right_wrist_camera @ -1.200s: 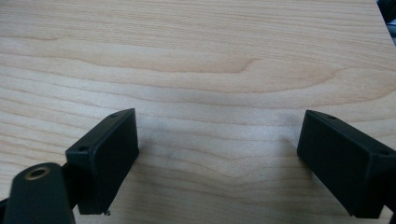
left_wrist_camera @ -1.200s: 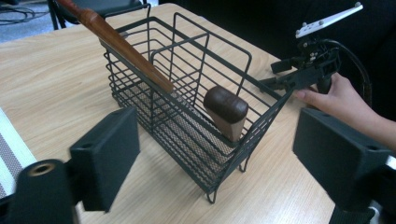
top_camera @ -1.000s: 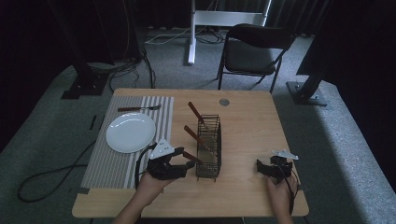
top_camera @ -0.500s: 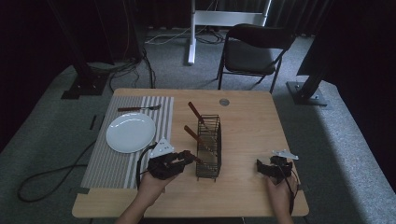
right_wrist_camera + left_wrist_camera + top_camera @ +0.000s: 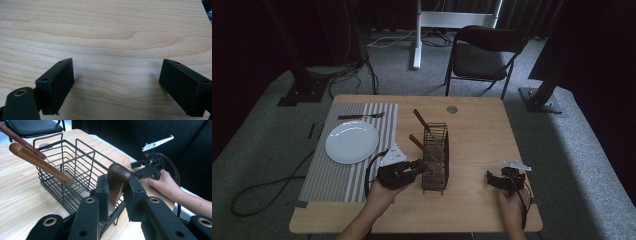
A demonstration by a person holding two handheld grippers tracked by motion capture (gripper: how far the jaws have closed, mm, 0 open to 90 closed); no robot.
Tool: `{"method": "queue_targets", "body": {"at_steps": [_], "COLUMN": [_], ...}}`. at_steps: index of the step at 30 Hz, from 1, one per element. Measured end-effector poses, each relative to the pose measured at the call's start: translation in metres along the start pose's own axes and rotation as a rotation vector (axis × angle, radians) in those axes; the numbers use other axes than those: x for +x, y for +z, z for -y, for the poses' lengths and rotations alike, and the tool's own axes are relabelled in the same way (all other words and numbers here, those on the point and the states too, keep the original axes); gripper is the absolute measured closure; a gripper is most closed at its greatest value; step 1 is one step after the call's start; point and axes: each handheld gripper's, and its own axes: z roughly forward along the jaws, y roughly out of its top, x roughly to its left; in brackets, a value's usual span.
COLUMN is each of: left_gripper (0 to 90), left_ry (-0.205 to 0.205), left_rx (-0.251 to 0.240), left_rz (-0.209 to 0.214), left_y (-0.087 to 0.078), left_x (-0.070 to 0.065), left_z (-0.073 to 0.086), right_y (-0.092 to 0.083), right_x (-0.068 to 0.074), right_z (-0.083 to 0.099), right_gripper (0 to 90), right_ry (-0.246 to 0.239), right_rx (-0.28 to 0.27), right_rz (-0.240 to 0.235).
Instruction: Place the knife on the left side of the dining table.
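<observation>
left gripper (image 5: 117, 192) had just closed on a wooden handle (image 5: 117, 181), blade hidden by basket (image 5: 75, 170); right gripper (image 5: 116, 82) sat open.

Glossy wooden handle (image 5: 117, 180), black wire basket (image 5: 75, 170)

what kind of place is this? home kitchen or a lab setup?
Most likely a lab or studio mock-up, not a home: dark curtains and metal stand bases ring a lone wooden table, cables trail over grey carpet, and a folding chair stands behind.
</observation>
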Motion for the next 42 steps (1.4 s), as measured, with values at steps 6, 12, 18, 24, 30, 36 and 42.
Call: {"method": "queue_targets", "body": {"at_steps": [6, 12, 18, 24, 30, 36, 42], "left_gripper": [75.5, 75.5, 75.5, 75.5, 75.5, 75.5, 75.5], "left_ry": [-0.012, 0.011, 0.020, 0.033, 0.050, 0.080, 0.076], "left_rx": [-0.029, -0.038, -0.074, -0.127, -0.176, -0.199, -0.206], "left_rz": [-0.003, -0.015, -0.020, -0.021, -0.040, -0.081, -0.114], "left_y": [-0.006, -0.015, -0.032, -0.059, -0.090, -0.120, -0.145], "left_x": [0.002, 0.000, -0.001, -0.003, -0.006, -0.006, 0.001], "left_z": [-0.006, -0.013, -0.022, -0.036, -0.046, -0.051, -0.048], "right_y": [0.000, 0.000, 0.000, 0.000, 0.000, 0.000, 0.000], "right_x": [0.000, 0.000, 0.000, 0.000, 0.000, 0.000, 0.000], "right_z": [0.000, 0.000, 0.000, 0.000, 0.000, 0.000, 0.000], "right_gripper": [11.9, 11.9, 11.9, 11.9, 11.9, 11.9, 11.9], "right_ry": [0.000, 0.000, 0.000, 0.000, 0.000, 0.000, 0.000], "right_rx": [0.000, -0.001, -0.001, -0.001, -0.001, -0.001, -0.001], "right_rz": [0.000, 0.000, 0.000, 0.000, 0.000, 0.000, 0.000]}}
